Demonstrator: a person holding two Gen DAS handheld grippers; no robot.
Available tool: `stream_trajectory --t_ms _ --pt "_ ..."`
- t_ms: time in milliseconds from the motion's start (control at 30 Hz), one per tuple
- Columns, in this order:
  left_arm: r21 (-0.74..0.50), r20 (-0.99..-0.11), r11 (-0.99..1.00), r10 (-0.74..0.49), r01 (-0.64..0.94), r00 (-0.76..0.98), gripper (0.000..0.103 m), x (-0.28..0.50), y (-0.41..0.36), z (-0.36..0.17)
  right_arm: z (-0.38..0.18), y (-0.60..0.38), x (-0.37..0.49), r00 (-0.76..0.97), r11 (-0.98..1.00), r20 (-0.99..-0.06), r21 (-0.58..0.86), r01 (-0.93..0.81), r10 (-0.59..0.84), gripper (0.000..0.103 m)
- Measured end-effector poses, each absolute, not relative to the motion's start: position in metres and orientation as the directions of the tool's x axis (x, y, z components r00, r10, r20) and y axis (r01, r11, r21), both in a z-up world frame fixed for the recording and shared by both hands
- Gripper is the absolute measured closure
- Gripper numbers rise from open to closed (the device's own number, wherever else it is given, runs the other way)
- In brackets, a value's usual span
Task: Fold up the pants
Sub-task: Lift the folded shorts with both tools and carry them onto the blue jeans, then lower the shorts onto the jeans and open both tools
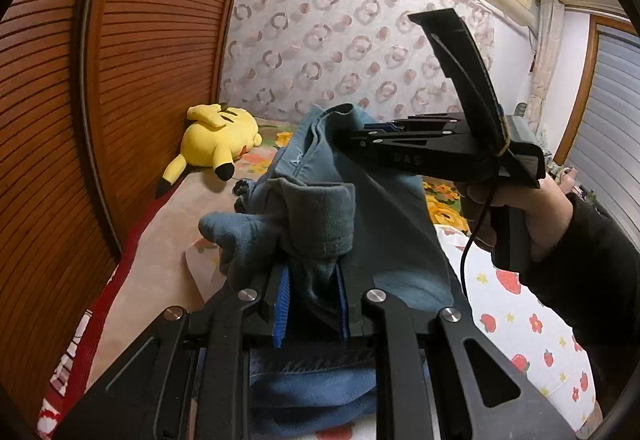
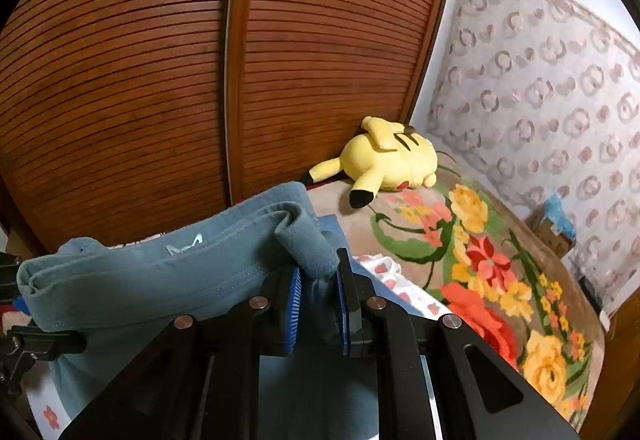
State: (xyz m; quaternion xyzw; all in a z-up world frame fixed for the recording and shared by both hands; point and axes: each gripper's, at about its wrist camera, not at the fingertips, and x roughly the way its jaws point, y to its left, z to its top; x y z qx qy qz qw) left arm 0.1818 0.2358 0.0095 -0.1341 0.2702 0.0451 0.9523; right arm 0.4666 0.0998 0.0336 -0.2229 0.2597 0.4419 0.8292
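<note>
Both tongs are clamped on the blue-grey fleece-lined cotton pants (image 1: 320, 207), held up above the bed (image 1: 160, 240): the left tongs (image 1: 312, 304) pinch a bunched fold between blue pads, and the right tongs (image 2: 318, 304) grip the rolled waistband edge. A yellow plush toy (image 2: 384, 159) lies at the bed's far edge against the brown slatted wardrobe door (image 2: 120, 79).

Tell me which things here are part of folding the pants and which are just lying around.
Part of the job:
blue pants
left tool, clamped on the pants
right tool, clamped on the pants

Just lying about:
yellow plush toy
floral blanket
strawberry-print sheet
cardboard box
</note>
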Motion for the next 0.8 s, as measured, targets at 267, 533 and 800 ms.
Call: stream_trajectory --t_ms 267,533,800 --pt "-0.215 -0.527 0.959 0.045 -0.184 0.849 0.07 0.164 0.236 0.015 0.045 0.056 0.464 0.514 0.584 -0.577 -0.077 -0.808 0.635 0.065" --pt "-0.159 -0.462 0.973 0.076 -0.167 0.883 0.044 0.159 0.224 0.043 0.026 0.024 0.453 0.443 0.561 -0.578 0.032 -0.827 0.685 0.065" --pt "-0.107 -0.581 0.985 0.052 -0.139 0.812 0.044 0.2 0.214 0.006 0.01 0.024 0.486 0.431 0.583 -0.599 0.075 -0.809 0.675 0.065"
